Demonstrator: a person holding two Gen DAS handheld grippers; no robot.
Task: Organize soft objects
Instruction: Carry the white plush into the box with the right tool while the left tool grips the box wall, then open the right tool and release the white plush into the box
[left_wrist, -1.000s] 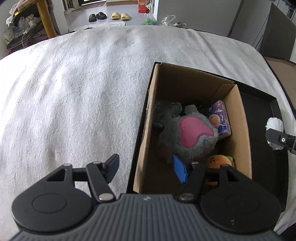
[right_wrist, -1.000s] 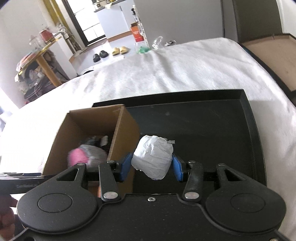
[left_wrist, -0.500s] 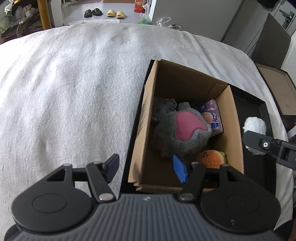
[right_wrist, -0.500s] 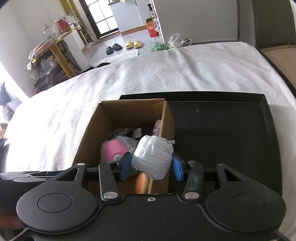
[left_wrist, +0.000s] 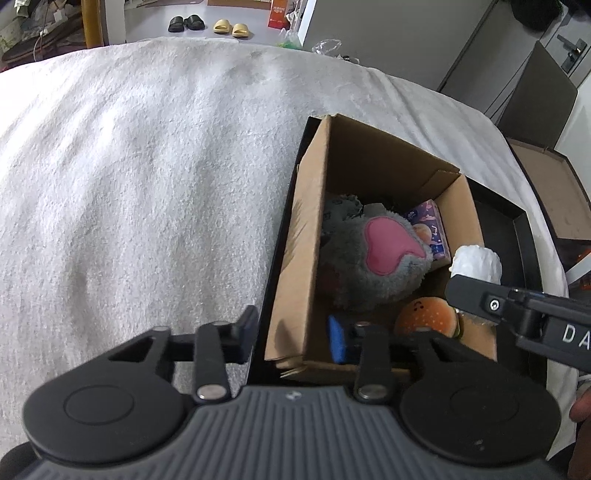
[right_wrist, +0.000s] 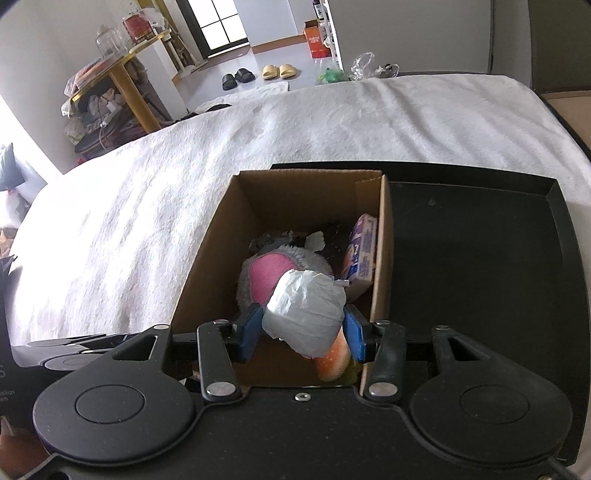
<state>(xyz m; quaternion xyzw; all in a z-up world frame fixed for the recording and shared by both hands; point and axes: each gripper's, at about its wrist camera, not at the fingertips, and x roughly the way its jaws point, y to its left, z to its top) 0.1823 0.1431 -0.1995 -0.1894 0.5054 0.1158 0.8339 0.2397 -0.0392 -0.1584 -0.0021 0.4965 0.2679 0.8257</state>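
A brown cardboard box (left_wrist: 369, 155) stands in the left part of a black tray (right_wrist: 480, 258) on the bed. Inside lie a grey plush with a pink heart (left_wrist: 373, 266), a burger plush (left_wrist: 428, 315) and a purple tissue pack (left_wrist: 430, 225). My right gripper (right_wrist: 303, 330) is shut on a white crumpled bundle (right_wrist: 304, 310) and holds it over the box's near right part, above the burger plush (right_wrist: 332, 360). My left gripper (left_wrist: 291, 338) straddles the box's left wall near its front corner. Its jaws are closing with the wall between them, and a gap still shows.
A white fleecy blanket (left_wrist: 147, 184) covers the bed left of and behind the tray. The tray's right half (right_wrist: 498, 295) is bare black. Beyond the bed are slippers (right_wrist: 277, 70), a yellow-legged table (right_wrist: 129, 85) with clutter, and an open brown case (left_wrist: 546, 192) to the right.
My right gripper carried the white bundle leftwards from over the bare tray to above the box. The left gripper's jaws narrowed around the box's left wall.
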